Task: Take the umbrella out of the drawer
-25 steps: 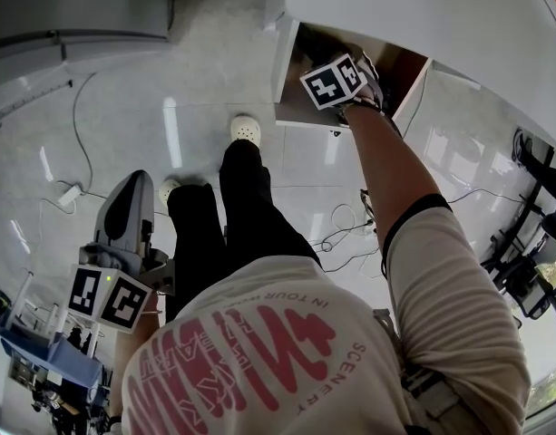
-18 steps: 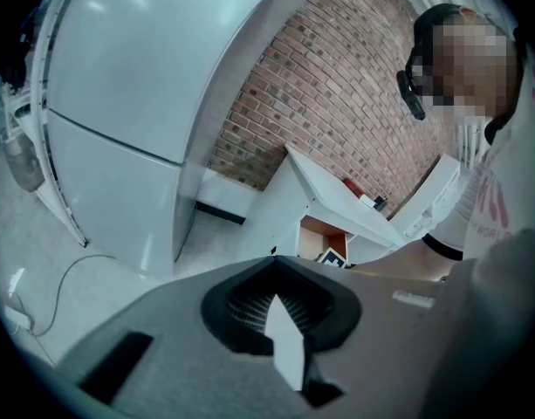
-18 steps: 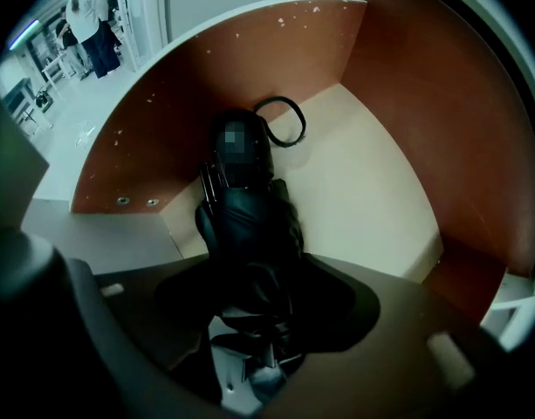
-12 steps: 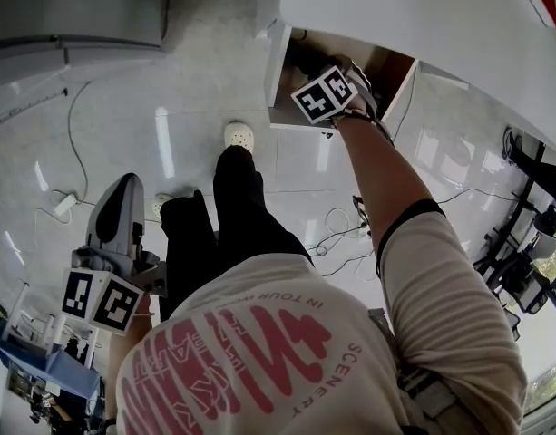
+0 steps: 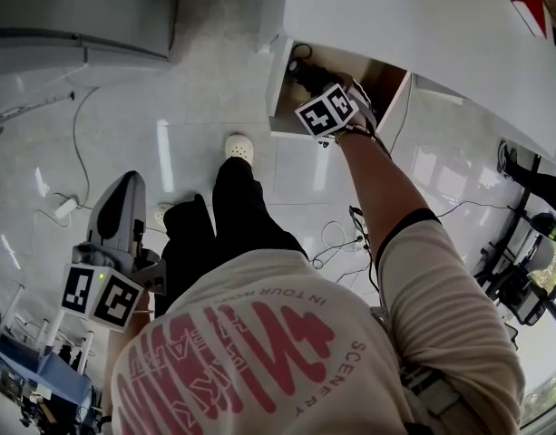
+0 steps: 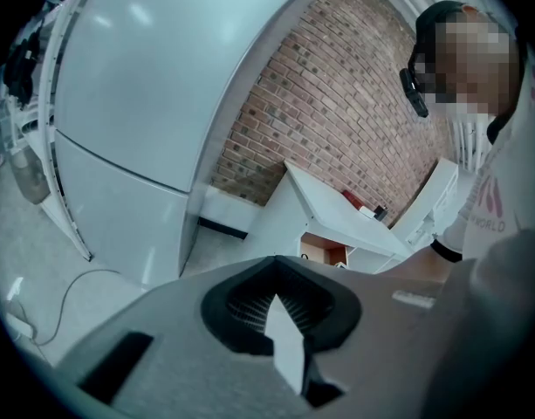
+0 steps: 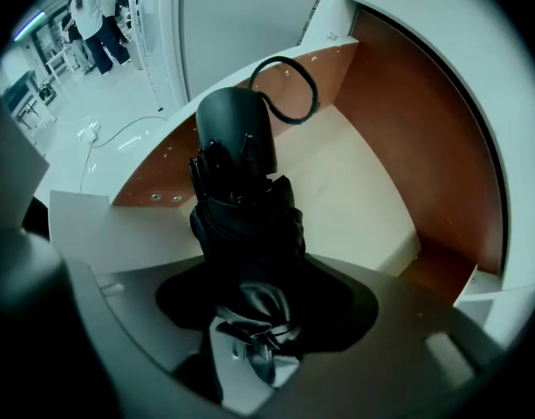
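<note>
A folded black umbrella (image 7: 241, 190) with a rounded handle (image 7: 236, 133) and a wrist loop (image 7: 289, 90) stands up out of the open wooden drawer (image 7: 363, 190). My right gripper (image 7: 254, 321) is shut on its fabric end from above, pointing steeply down. The head view has the right gripper (image 5: 330, 109) over the drawer (image 5: 279, 89), with the umbrella's (image 5: 305, 72) dark top showing beside it. My left gripper (image 5: 119, 211) hangs by the person's left side with its jaws together and holds nothing. The left gripper (image 6: 280, 339) faces the room, far from the drawer.
The drawer belongs to a white desk (image 5: 423, 25). A large grey cabinet (image 5: 78, 7) stands at the upper left. Cables (image 5: 336, 238) lie on the shiny white floor beside the person's legs and shoe (image 5: 238, 146). People (image 7: 97, 16) stand far off.
My right gripper has come up a little with the umbrella, whose dark top now shows above the drawer. The left gripper has risen slightly at the person's side.
</note>
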`<control>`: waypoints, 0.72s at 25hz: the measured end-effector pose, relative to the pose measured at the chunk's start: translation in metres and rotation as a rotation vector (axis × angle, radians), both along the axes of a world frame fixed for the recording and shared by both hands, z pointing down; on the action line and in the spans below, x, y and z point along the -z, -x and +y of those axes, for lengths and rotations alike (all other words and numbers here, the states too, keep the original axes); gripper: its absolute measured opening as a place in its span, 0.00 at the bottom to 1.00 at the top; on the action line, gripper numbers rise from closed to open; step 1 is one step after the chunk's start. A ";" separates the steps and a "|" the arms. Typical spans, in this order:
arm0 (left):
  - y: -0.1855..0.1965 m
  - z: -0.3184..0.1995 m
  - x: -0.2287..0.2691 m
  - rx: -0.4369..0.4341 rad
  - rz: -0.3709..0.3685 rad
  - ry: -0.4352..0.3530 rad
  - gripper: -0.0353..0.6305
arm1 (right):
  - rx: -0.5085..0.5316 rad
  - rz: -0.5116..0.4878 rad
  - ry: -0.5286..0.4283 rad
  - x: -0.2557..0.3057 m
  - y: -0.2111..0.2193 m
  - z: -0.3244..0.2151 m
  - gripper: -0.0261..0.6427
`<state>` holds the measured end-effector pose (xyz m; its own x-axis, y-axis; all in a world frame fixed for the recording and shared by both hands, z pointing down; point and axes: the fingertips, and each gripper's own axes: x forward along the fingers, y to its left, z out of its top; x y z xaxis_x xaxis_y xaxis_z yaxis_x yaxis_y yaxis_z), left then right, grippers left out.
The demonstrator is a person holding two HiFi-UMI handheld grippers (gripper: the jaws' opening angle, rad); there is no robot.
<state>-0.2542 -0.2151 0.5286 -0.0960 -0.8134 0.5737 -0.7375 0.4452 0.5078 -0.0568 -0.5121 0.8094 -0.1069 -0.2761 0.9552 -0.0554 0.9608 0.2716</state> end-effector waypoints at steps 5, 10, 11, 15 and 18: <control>0.001 -0.008 0.010 -0.017 -0.015 -0.023 0.06 | -0.017 -0.014 -0.005 0.013 -0.005 0.000 0.43; 0.002 -0.016 0.019 -0.021 -0.025 -0.043 0.06 | -0.027 -0.034 -0.009 0.026 -0.009 0.000 0.42; 0.003 -0.018 0.020 -0.023 -0.027 -0.048 0.06 | -0.031 -0.041 -0.012 0.028 -0.010 0.000 0.42; 0.005 -0.025 0.025 -0.025 -0.035 -0.066 0.06 | -0.050 -0.061 -0.030 0.034 -0.012 -0.002 0.42; 0.009 -0.023 0.029 -0.020 -0.046 -0.071 0.06 | -0.054 -0.074 -0.037 0.039 -0.014 0.001 0.42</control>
